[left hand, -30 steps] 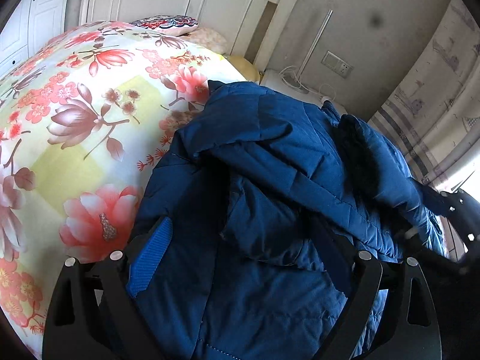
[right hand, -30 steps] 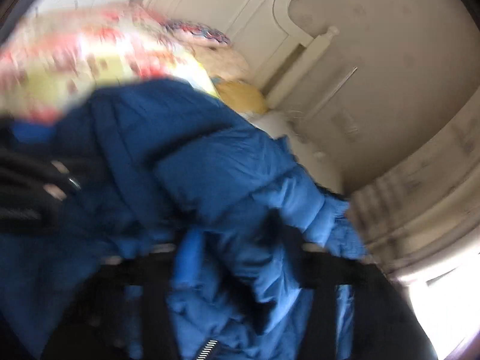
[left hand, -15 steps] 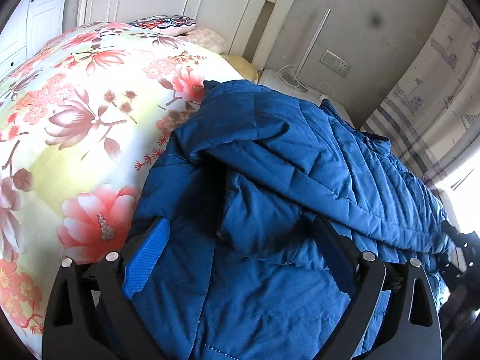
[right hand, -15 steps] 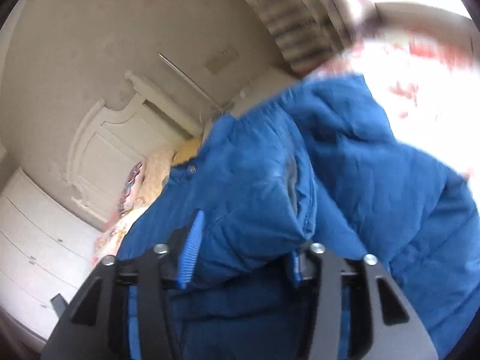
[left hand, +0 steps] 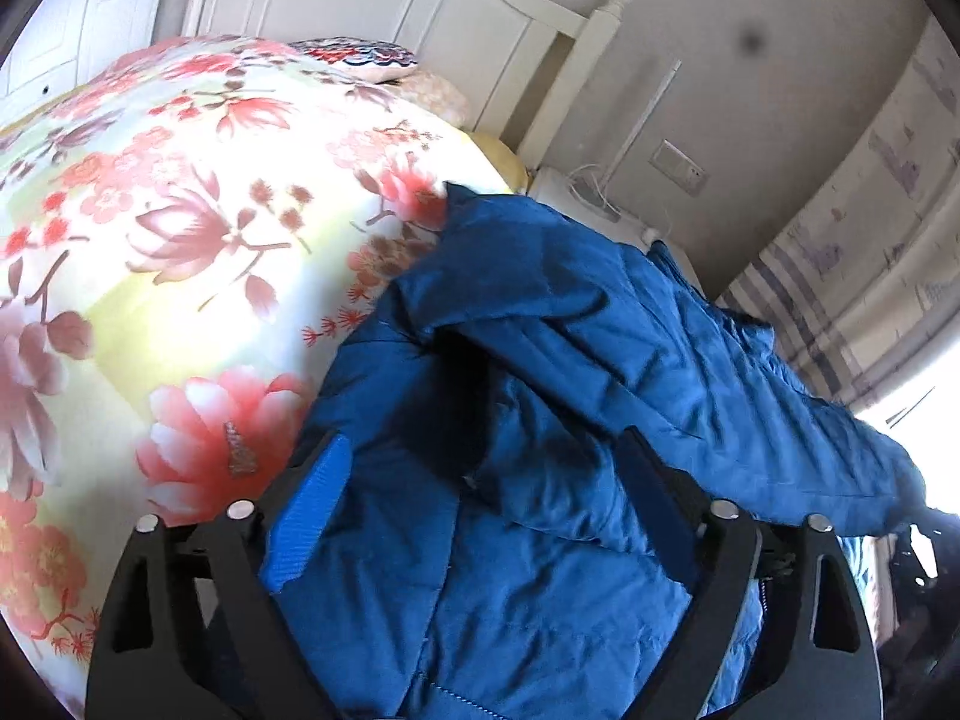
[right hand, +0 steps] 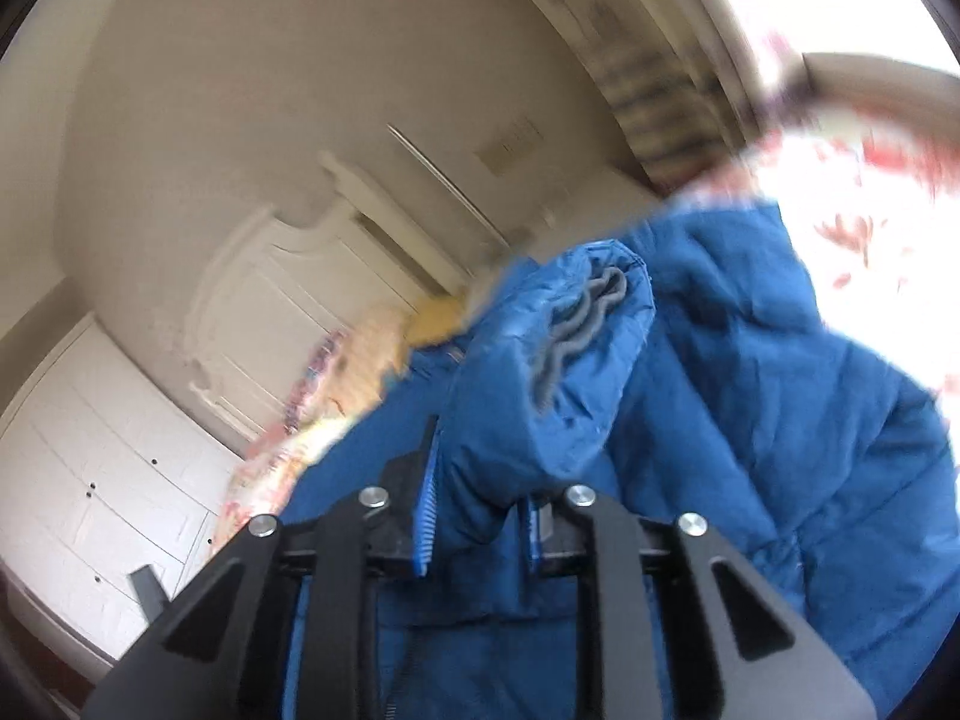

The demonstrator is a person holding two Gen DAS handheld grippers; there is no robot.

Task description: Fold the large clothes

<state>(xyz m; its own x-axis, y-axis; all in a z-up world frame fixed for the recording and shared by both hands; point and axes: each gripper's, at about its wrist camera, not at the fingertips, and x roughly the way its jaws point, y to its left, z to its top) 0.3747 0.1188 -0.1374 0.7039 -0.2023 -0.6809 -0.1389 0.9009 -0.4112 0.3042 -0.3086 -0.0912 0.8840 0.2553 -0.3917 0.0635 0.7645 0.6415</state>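
Note:
A big blue padded jacket lies across a bed, its folds bunched up. My left gripper stands wide over the jacket's near part, jaws closing, with the thick fabric lying between its fingers. In the right wrist view my right gripper has its jaws closing narrowly on a blue sleeve. The sleeve's cuff, with a grey knit lining, sticks up past the pads. The rest of the jacket spreads behind it. That view is tilted and blurred.
A floral duvet covers the bed to the left of the jacket. Pillows lie against a white headboard. A white nightstand with cables and a striped curtain stand to the right. White cupboards line the far wall.
The right gripper's view swung and rolled; its jaws widened around the sleeve, then narrowed on it. The sleeve lump at the jacket's right flattened out. The left gripper hardly moved.

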